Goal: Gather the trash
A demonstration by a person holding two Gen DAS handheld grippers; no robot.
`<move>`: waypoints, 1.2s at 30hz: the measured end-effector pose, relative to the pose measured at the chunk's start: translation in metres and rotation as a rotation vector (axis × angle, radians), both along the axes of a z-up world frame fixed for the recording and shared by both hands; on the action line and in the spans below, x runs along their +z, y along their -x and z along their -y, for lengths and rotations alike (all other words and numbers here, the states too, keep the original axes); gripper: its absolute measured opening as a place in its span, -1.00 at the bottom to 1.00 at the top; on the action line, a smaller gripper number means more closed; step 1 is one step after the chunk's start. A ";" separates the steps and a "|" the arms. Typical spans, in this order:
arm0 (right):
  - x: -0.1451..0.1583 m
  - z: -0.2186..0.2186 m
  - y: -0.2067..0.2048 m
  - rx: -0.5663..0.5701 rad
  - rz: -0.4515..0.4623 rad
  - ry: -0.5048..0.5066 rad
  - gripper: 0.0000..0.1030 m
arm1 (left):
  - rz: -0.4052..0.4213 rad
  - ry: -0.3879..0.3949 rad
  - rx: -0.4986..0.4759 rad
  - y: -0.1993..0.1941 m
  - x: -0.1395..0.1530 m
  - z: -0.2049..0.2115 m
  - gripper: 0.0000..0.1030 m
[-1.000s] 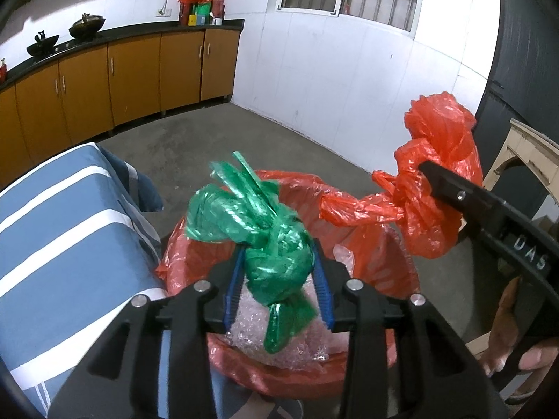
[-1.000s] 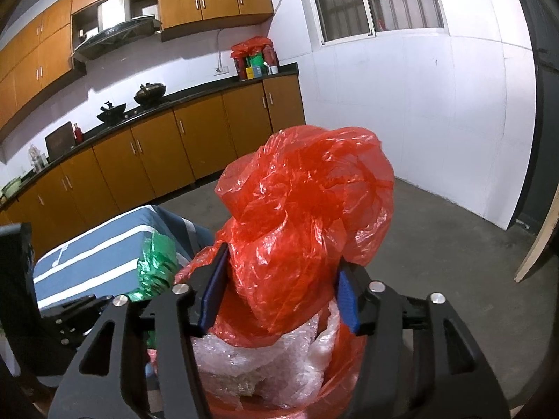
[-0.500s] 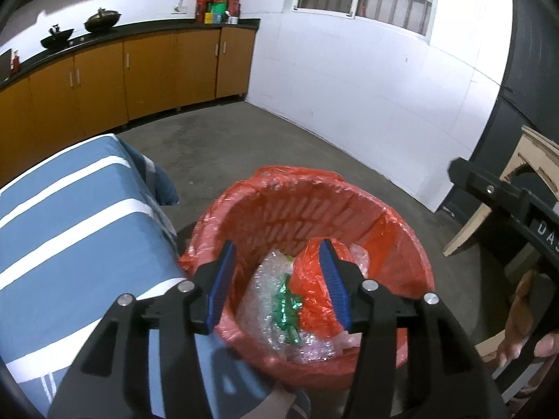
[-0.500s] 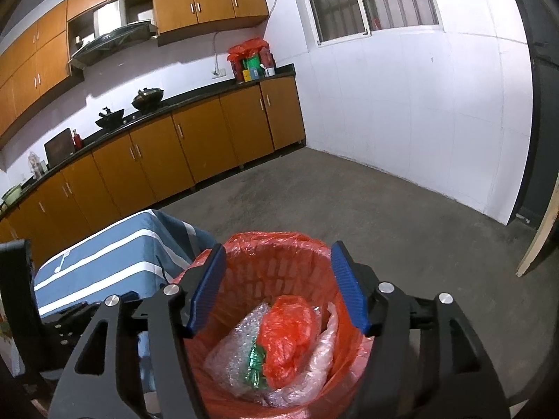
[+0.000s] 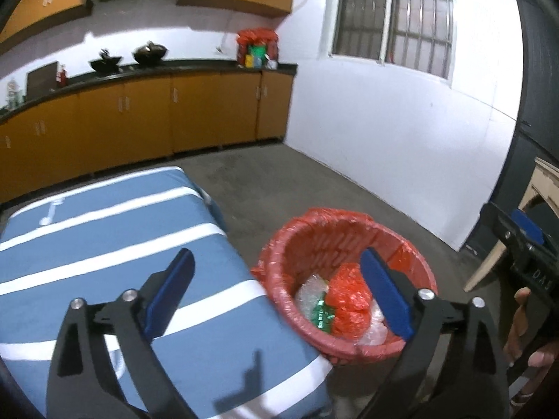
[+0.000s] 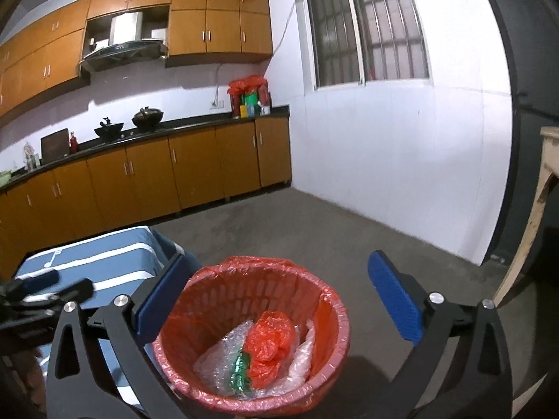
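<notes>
A red trash basket [image 5: 316, 241] lined with red plastic stands on the floor; it also shows in the right wrist view [image 6: 216, 293]. Inside lie a crumpled red bag [image 5: 349, 300] [image 6: 269, 338], a green bag [image 5: 321, 316] [image 6: 239, 370] and clear bubble wrap [image 6: 216, 359]. My left gripper [image 5: 279, 296] is open and empty, above the basket's left rim. My right gripper [image 6: 279, 303] is open and empty, above the basket. The right gripper also shows at the right edge of the left wrist view [image 5: 524, 244].
A blue table with white stripes [image 5: 104, 244] stands left of the basket. Orange cabinets with a dark counter [image 6: 157, 167] line the far wall. A white wall with a barred window [image 6: 370, 31] is at right. A wooden frame [image 6: 545, 174] leans at far right.
Both grippers let go of their bags, green from the left and red from the right. Both bags now lie in the basket. Both grippers opened wider and rose away.
</notes>
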State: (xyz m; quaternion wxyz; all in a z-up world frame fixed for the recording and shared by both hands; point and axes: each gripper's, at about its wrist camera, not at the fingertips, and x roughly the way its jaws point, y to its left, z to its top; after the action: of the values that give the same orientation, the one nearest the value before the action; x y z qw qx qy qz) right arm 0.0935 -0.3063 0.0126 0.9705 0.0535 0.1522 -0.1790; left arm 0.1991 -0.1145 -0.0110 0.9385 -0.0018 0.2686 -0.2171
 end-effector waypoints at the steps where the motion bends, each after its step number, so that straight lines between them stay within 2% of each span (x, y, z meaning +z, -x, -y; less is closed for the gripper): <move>1: 0.001 -0.006 0.004 -0.005 -0.004 0.014 0.97 | 0.012 0.002 0.013 0.005 0.003 -0.006 0.92; 14: 0.001 -0.055 0.035 0.004 -0.026 0.058 0.97 | 0.123 -0.075 0.211 0.076 0.019 -0.066 0.92; 20: 0.001 -0.066 0.050 0.031 -0.017 0.043 0.97 | 0.151 -0.090 0.245 0.101 0.020 -0.082 0.92; 26: 0.000 -0.082 0.064 0.058 -0.013 0.055 0.97 | 0.147 -0.061 0.274 0.121 0.020 -0.097 0.92; 36: -0.003 -0.101 0.082 0.087 -0.009 0.067 0.97 | 0.162 -0.060 0.331 0.152 0.019 -0.116 0.92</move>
State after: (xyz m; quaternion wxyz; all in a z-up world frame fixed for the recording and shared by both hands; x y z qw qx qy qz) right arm 0.0116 -0.2057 0.0098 0.9780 0.0135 0.1526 -0.1419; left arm 0.0468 0.0018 0.0085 0.9796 -0.0002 0.1943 -0.0510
